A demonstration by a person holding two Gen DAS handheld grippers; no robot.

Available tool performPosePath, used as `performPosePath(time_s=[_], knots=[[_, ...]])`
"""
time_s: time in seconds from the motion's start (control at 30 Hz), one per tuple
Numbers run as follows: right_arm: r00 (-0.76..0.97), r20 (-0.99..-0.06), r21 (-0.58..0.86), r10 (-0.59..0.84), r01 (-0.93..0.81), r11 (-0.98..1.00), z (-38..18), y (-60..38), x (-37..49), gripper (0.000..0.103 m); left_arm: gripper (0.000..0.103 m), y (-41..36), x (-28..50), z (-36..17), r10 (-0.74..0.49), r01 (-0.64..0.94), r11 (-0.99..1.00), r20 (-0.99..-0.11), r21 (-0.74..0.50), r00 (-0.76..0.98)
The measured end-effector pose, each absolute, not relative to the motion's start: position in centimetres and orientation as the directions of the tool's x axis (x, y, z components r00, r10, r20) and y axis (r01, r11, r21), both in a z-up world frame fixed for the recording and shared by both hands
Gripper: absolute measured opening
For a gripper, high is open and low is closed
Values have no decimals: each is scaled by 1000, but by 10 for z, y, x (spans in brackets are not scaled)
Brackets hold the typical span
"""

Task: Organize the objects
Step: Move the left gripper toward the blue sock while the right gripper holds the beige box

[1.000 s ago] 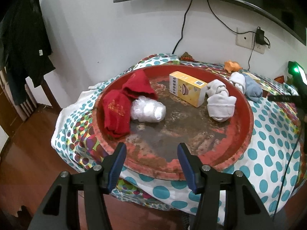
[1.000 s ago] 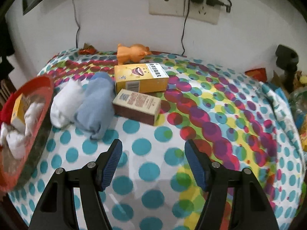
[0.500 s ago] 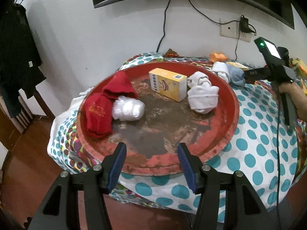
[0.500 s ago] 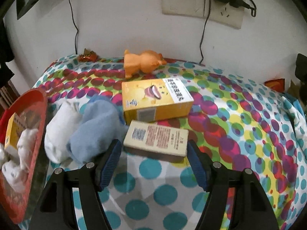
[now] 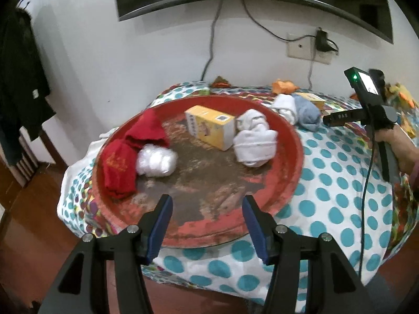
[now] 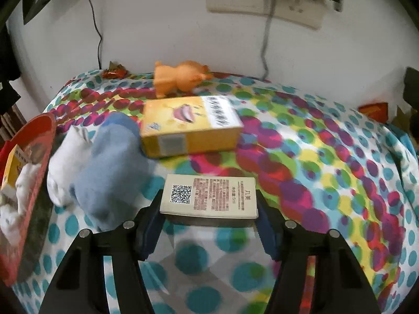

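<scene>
My right gripper (image 6: pixel 208 209) is closing on a flat beige box (image 6: pixel 209 196) with a QR code, which lies on the dotted cloth. Its pads sit against the box's two short ends. Behind it lies a yellow box (image 6: pixel 188 130), and to the left are a blue sock roll (image 6: pixel 110 167) and a white sock roll (image 6: pixel 65 162). My left gripper (image 5: pixel 207 209) stands open and empty just above the near rim of the round red tray (image 5: pixel 209 235). The tray holds red socks (image 5: pixel 117 164), a white plastic bundle (image 5: pixel 156 161), a yellow box (image 5: pixel 209 128) and white socks (image 5: pixel 254 141).
An orange toy (image 6: pixel 180 78) and a candy wrapper (image 6: pixel 114 72) lie by the wall, under cables and a socket (image 6: pixel 264 0). A hand (image 5: pixel 398 146) grips the other tool at the right. The table edge drops to a wooden floor (image 5: pixel 21 209). Dark clothes (image 5: pixel 18 78) hang on the left.
The right gripper moved forward and down until the beige box came between its fingers, and the jaws narrowed onto it. The left gripper drifted left, so the tray shifted right in its view.
</scene>
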State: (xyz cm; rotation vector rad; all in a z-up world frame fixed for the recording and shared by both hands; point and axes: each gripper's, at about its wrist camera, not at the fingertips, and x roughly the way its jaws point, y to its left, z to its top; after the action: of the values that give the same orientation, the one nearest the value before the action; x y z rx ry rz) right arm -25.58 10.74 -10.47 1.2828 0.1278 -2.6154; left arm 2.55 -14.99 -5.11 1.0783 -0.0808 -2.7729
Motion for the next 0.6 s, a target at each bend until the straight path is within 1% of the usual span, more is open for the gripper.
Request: performPosePath(time_s=[0.13,0.3,0.47,0.57,0.6], knots=[[-598,-790,-9,-137,234,-972,-105,134,-247,61,57,-126,13,-48,-158,89,-986,-664,138,-731],[-616,-783,-76,-85,230,-970,-104,159,-235,61,57,-91,-7,-37,-99,22,-991,-632,129,-768],[-624,-779,-108,-62,232,-967,-103,179,-230,61,57,-57,-41,-29,10,-71,-995,-639,70,-769],[-609,-788,-62,-90,224,-972,-104,190,-232,61,64,-33,-66,-29,85,-151,-987,-637,50,-766],[-605,-790,-49,-99,225,-973,-104,192,-233,61,65,-25,-76,-31,128,-194,-980,-647,31,-752]])
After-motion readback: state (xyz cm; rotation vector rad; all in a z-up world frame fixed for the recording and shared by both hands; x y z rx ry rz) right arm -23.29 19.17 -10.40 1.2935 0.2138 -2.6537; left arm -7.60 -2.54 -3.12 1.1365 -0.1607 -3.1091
